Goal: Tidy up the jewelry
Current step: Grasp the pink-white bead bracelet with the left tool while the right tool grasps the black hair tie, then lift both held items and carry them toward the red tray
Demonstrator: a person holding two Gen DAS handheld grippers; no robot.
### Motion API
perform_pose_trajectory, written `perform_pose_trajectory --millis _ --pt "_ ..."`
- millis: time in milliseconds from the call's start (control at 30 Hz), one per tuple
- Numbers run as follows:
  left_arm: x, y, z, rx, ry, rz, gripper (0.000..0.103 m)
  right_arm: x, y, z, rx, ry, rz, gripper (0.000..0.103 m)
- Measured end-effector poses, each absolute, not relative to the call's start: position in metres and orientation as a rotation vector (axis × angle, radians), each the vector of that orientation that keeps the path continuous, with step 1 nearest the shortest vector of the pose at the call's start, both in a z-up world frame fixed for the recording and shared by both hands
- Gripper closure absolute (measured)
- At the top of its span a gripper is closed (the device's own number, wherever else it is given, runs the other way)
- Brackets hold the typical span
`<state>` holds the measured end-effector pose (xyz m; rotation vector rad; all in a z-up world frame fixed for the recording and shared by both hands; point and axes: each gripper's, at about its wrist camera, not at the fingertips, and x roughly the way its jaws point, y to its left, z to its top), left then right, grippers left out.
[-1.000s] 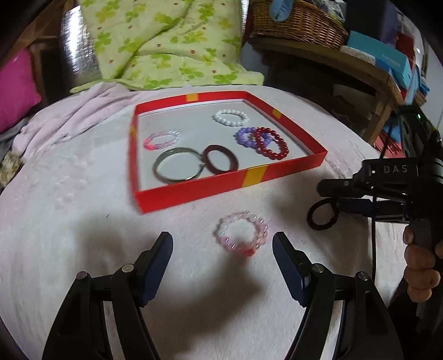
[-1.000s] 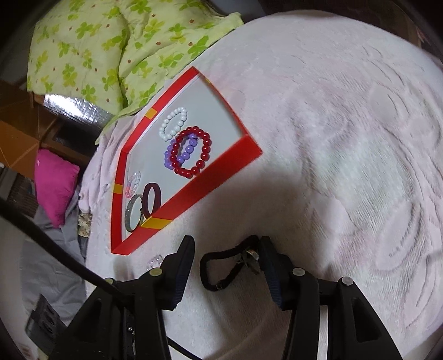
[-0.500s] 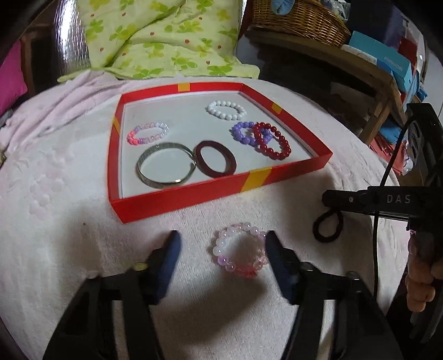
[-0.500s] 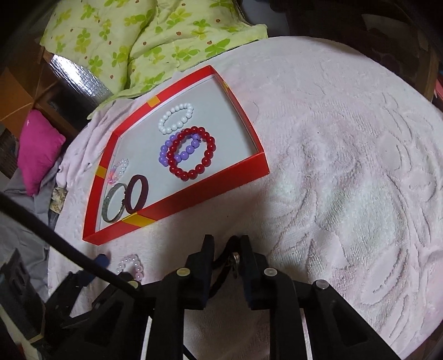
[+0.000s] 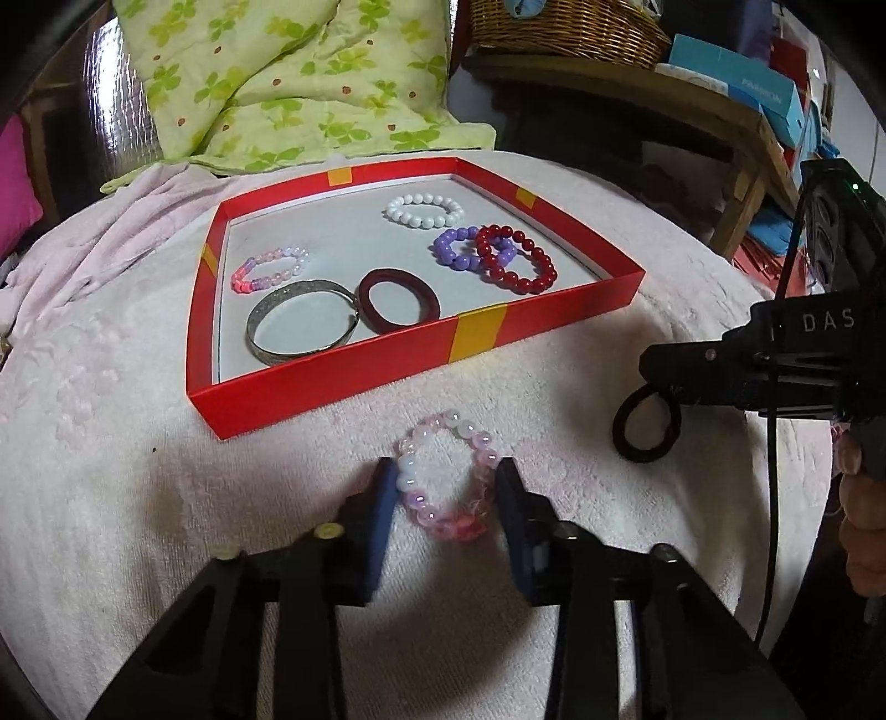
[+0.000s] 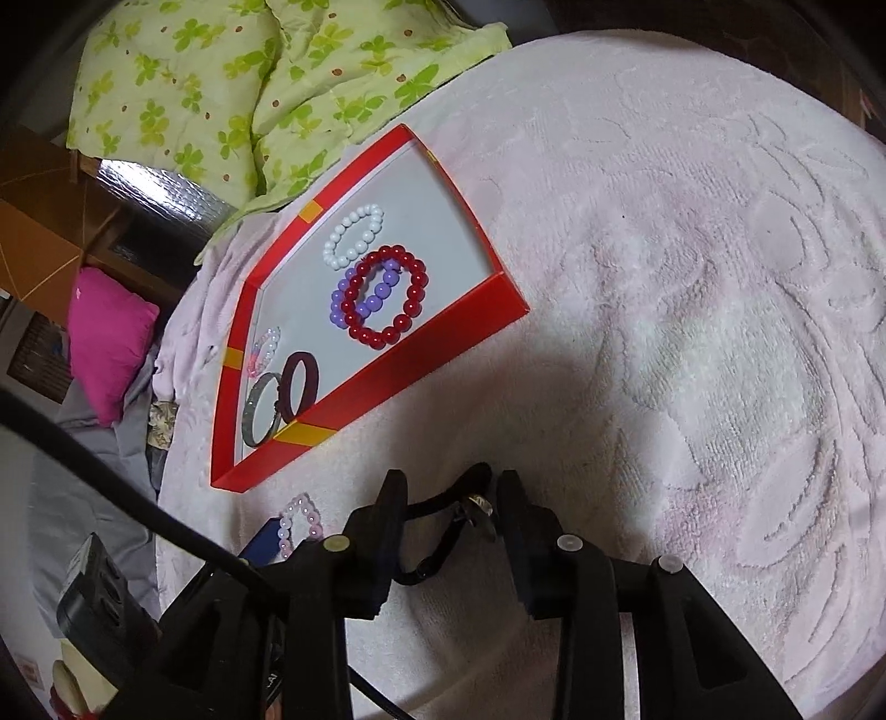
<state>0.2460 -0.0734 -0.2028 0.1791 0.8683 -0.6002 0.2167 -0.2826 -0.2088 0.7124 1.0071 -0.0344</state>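
Note:
A red tray [image 5: 343,365] on the pink towel holds several bracelets: white beads [image 5: 423,210], purple beads [image 5: 459,249], red beads [image 5: 518,266], a pink bead bracelet [image 5: 271,268], a silver bangle [image 5: 302,329] and a dark red ring [image 5: 398,299]. My left gripper [image 5: 446,487] is shut on a pink-white bead bracelet [image 5: 446,476] on the towel in front of the tray. My right gripper [image 6: 448,509] has its fingers closed on a black hair tie [image 6: 443,531], which also shows in the left wrist view [image 5: 645,423].
A green floral quilt [image 5: 288,83] lies behind the tray. A wooden shelf with a wicker basket [image 5: 565,25] and boxes stands at the back right. A magenta cushion [image 6: 108,343] lies left of the bed. The towel's edge drops off at the right.
My left gripper moved forward and closed on the pink-white bracelet. My right gripper closed on the black hair tie, then its fingers stand a little wider again.

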Motion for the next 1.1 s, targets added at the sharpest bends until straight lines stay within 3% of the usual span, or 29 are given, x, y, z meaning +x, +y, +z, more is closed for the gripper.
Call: perform_pose_trajectory --millis 167,267,433,1100 --pt "0.250 -0.063 -0.202 0.137 0.875 -0.584 0.088 0.222 -0.264 -0.205 0.622 0.999 -0.031 0.064" --pt "0.250 -0.057 -0.201 0.116 0.876 -0.576 0.088 0.223 -0.253 -0.204 0.553 0.993 -0.048 0.079" --pt "0.250 -0.044 -0.196 0.093 0.864 -0.548 0.088 0.222 -0.250 -0.200 0.523 0.966 -0.045 0.088" --pt "0.224 -0.007 -0.156 0.120 0.722 -0.482 0.088 0.208 -0.239 -0.163 0.554 0.781 0.124 0.088"
